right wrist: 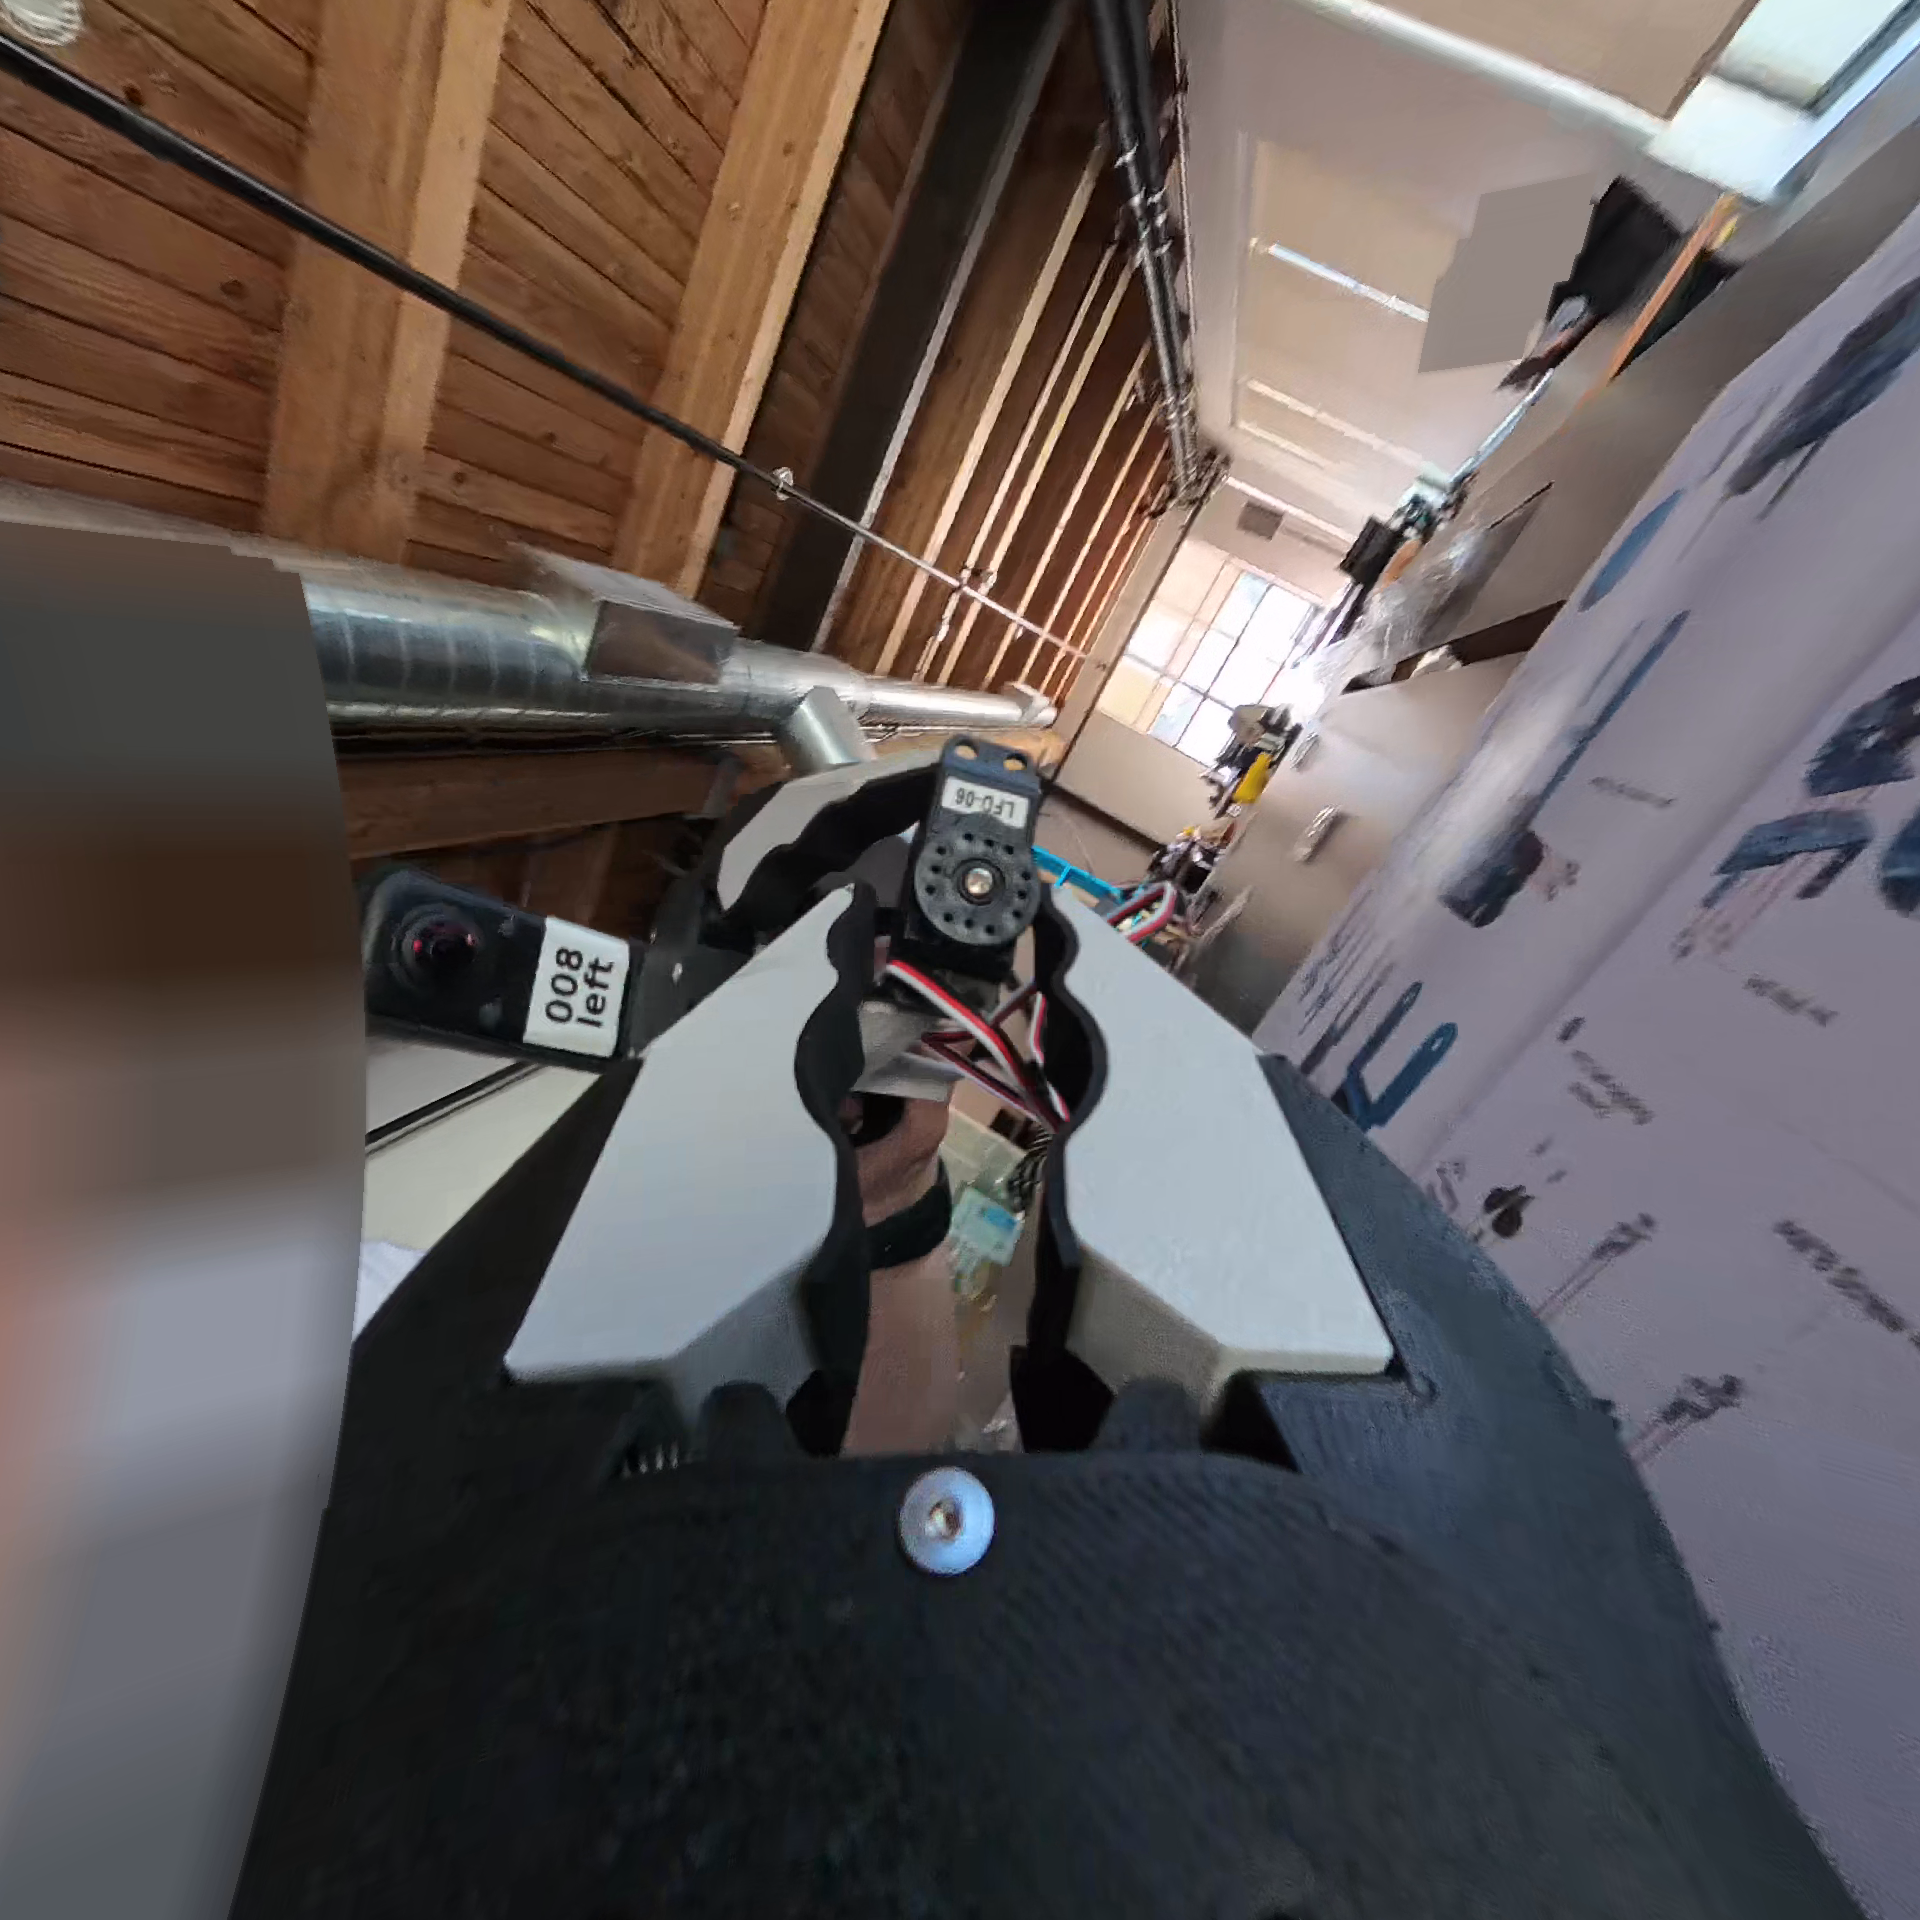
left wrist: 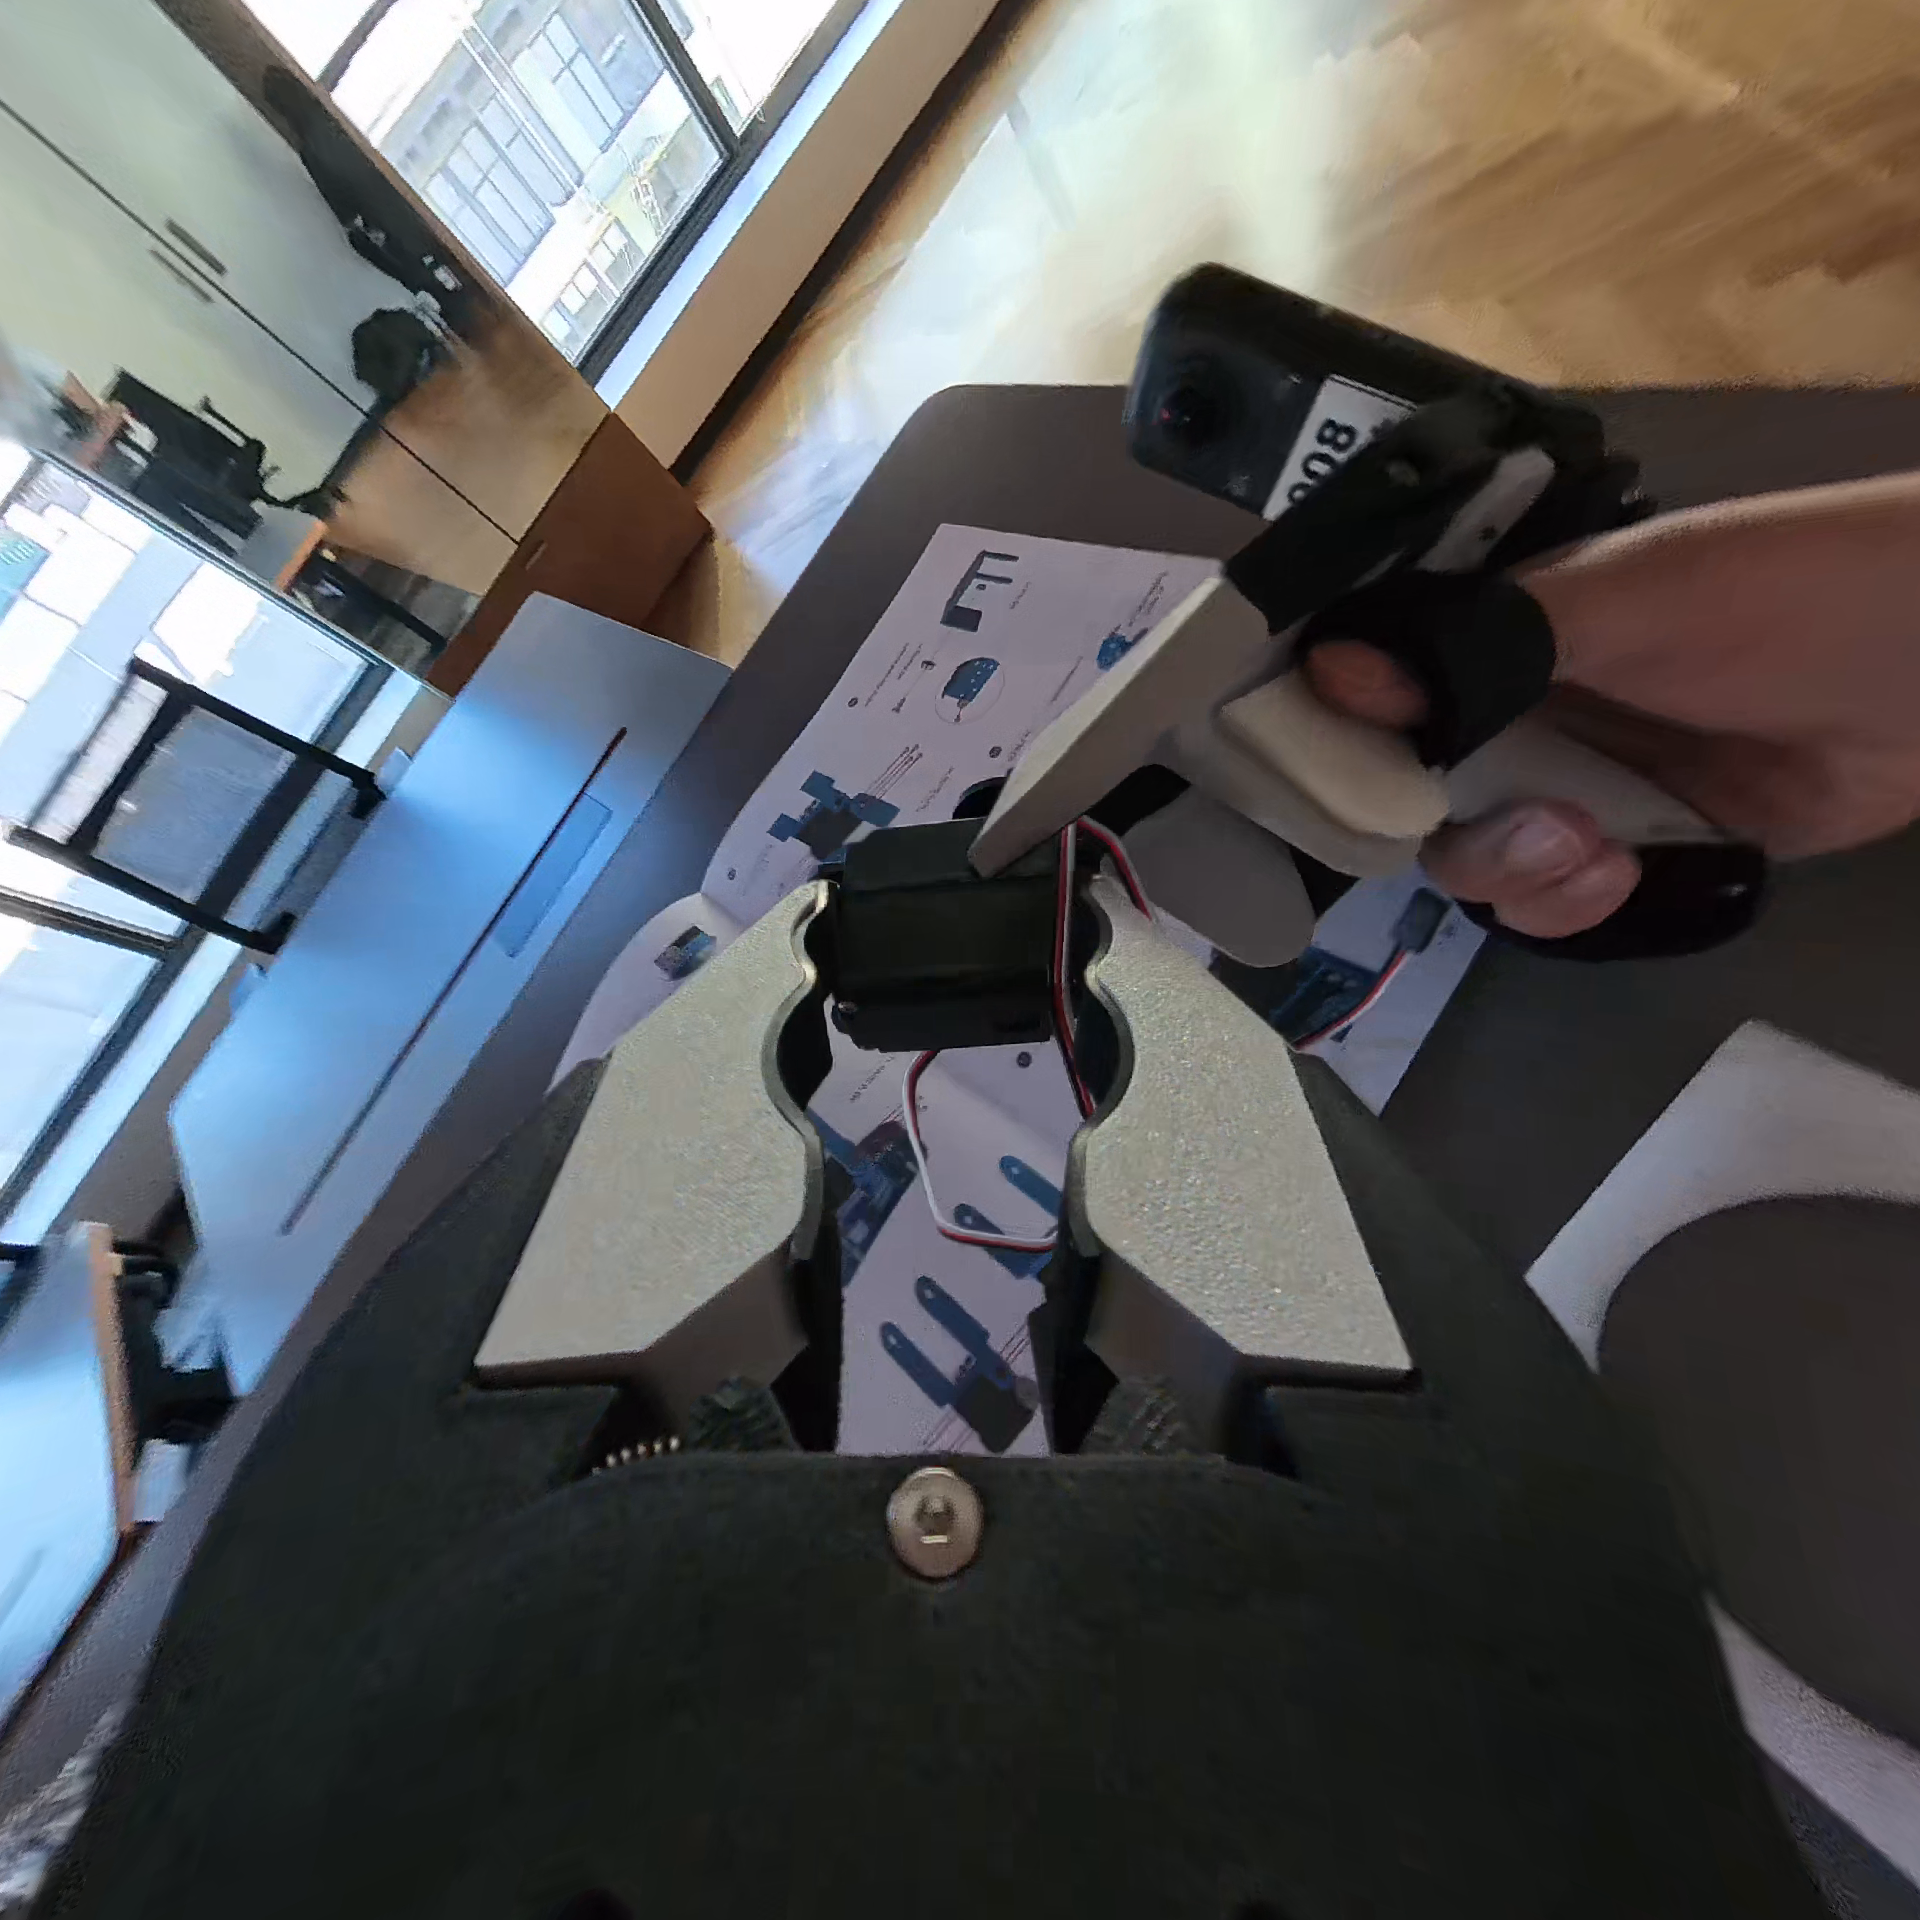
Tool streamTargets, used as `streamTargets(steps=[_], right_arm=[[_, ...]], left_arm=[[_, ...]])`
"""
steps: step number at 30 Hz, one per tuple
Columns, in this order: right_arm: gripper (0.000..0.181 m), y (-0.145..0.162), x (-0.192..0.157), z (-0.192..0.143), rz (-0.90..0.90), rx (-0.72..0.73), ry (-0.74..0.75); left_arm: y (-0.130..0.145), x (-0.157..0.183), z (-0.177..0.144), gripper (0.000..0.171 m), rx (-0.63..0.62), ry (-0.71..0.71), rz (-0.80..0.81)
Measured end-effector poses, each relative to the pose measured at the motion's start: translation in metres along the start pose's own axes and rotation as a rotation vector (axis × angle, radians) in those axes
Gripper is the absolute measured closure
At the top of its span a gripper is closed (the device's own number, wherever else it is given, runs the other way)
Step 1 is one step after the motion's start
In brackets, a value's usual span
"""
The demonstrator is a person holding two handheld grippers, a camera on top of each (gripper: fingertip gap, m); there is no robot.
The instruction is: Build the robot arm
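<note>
— Now, starting at the left: what is the left hand-held gripper [left wrist: 951,940] doing?

— It is clamping a small black servo motor [left wrist: 940,951] between its two grey fingertips, the jaws closed only as far as the motor's body allows. The motor is being held up above a printed instruction sheet [left wrist: 914,707] lying on the dark bench [left wrist: 1558,1039].

— And the wiring?

— A red, white and black cable [left wrist: 1065,987] is running from the motor's right side, looping down between the fingers [left wrist: 675,1143] over the sheet.

— Moving right, what is the other tool doing?

— The right hand-held gripper [left wrist: 1023,847], gripped by a person's hand [left wrist: 1621,748], is reaching in from the upper right. One pale finger tip is touching the motor's top edge. A black camera [left wrist: 1236,416] bearing a white label is riding on top of it.

— Is that one holding the motor too?

— In the right wrist view, the right hand-held gripper [right wrist: 961,920] is showing its fingers nearly closed, with the motor [right wrist: 971,857] and its round black horn [right wrist: 975,883] sitting right at the tips, though whether they are actually pinching it I cannot tell. The cable [right wrist: 987,1049] is bunching between the fingers, and the left tool's camera [right wrist: 488,971] is showing just behind, at left.
</note>
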State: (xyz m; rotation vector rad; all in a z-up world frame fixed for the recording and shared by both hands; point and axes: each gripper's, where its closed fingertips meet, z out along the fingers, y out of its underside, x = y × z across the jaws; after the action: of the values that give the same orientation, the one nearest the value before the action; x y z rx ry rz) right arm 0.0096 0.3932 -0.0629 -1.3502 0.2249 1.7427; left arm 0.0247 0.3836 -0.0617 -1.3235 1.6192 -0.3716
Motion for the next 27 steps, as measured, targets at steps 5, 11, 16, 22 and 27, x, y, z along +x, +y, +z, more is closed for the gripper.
streamTargets(steps=[5, 11, 16, 22, 27], right_arm=[[0.161, 0.007, 0.004, 0.002, 0.042, -0.044, -0.009], [0.161, -0.008, 0.011, -0.012, -0.199, -0.027, 0.161], [0.16, 0.001, -0.008, -0.017, -0.754, -0.228, 0.272], [0.16, 0.048, 0.002, -0.009, -0.846, -0.484, 0.227], [0.16, 0.058, 0.001, -0.009, -0.846, -0.532, 0.189]], left_arm=[[0.005, 0.008, 0.001, 0.128, -0.035, -0.001, 0.127], [0.007, 0.016, 0.0, 0.113, -0.013, 0.142, -0.111], [-0.015, 0.003, -0.037, 0.128, 0.218, 0.38, -0.452], [0.01, 0.025, -0.042, 0.142, 0.132, 0.533, -0.413], [0.025, 0.034, -0.039, 0.137, 0.076, 0.562, -0.372]])
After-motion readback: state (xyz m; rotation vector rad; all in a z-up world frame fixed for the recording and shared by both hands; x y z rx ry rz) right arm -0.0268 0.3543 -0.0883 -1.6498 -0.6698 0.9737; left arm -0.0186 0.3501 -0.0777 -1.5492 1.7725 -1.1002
